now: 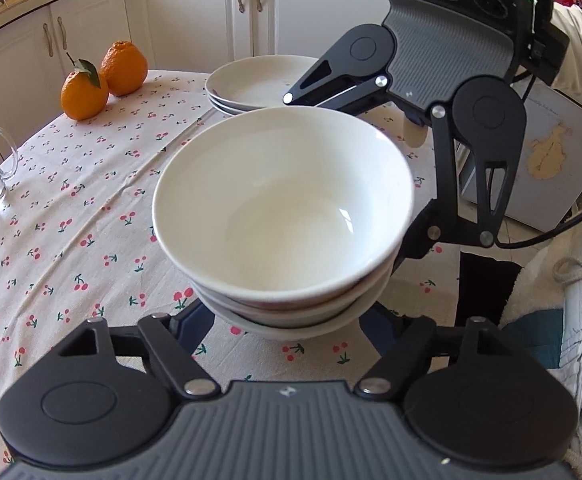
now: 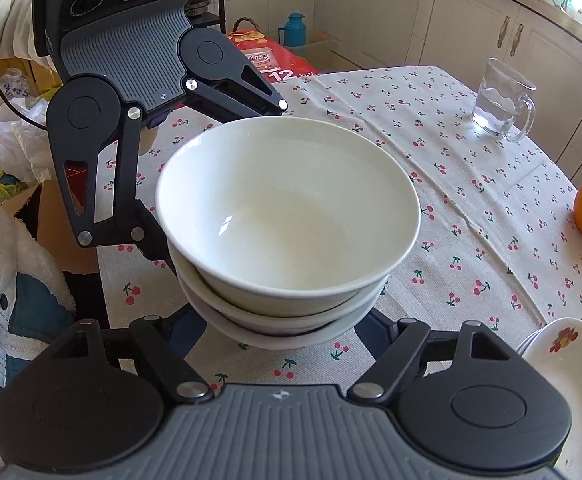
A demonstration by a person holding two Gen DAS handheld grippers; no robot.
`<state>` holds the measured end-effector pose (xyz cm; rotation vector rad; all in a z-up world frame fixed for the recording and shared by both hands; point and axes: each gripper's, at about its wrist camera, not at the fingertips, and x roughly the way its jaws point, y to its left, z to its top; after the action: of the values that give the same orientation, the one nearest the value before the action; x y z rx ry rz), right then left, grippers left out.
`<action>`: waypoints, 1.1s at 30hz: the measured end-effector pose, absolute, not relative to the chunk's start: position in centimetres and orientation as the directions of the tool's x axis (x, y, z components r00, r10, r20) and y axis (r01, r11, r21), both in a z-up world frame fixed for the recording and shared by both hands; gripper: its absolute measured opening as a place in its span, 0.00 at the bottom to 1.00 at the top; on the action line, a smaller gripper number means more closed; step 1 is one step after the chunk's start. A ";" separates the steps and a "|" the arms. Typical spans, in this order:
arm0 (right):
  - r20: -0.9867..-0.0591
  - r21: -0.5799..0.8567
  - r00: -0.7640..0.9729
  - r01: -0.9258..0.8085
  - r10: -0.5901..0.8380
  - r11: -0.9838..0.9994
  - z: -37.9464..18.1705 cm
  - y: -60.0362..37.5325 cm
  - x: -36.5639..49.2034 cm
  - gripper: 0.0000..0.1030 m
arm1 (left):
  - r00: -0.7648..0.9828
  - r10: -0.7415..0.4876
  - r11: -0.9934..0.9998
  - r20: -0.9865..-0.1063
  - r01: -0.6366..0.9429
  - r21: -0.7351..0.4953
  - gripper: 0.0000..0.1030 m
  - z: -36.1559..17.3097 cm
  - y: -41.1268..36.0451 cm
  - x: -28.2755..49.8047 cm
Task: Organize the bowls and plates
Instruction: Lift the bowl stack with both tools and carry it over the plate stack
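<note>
Both your grippers close in on one stack of white bowls [image 1: 283,216] near the table's edge.

The three nested bowls stand on the cherry-print tablecloth [image 1: 71,220], and your left gripper [image 1: 287,320] straddles the stack low down from one side while your right gripper [image 2: 283,320] does the same from the opposite side — the fingers of each reach in under the bottom bowl's flare, but the bowls hide the fingertips, so you cannot tell whether either one actually presses on the stack. Behind the bowls, a pile of white plates [image 1: 259,84] sits farther in on the table, two oranges [image 1: 103,76] beside it, and a glass mug [image 2: 503,100] of water stands well apart — near the far rim.
</note>
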<state>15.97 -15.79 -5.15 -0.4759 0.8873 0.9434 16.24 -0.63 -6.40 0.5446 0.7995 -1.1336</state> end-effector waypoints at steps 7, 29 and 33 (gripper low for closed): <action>-0.817 0.016 0.293 -0.849 0.496 0.528 -4.6 -16.8 16.0 0.81 | 0.218 -0.572 0.351 -0.791 0.936 0.005 0.76 -5.4 -2.0 16.2; -0.802 -0.091 0.475 -0.695 0.362 0.713 -1.4 -31.6 19.3 0.82 | 0.182 -0.644 0.195 -0.743 0.978 0.070 0.76 -3.8 -17.5 23.3; -0.810 -0.069 0.472 -0.666 0.347 0.743 -2.5 -33.1 20.4 0.82 | 0.167 -0.639 0.181 -0.751 0.981 0.064 0.76 -4.6 -19.1 24.3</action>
<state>20.36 -33.12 -2.52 -0.4061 0.8786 0.6414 24.30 -19.06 -4.56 0.6366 0.6631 -1.2706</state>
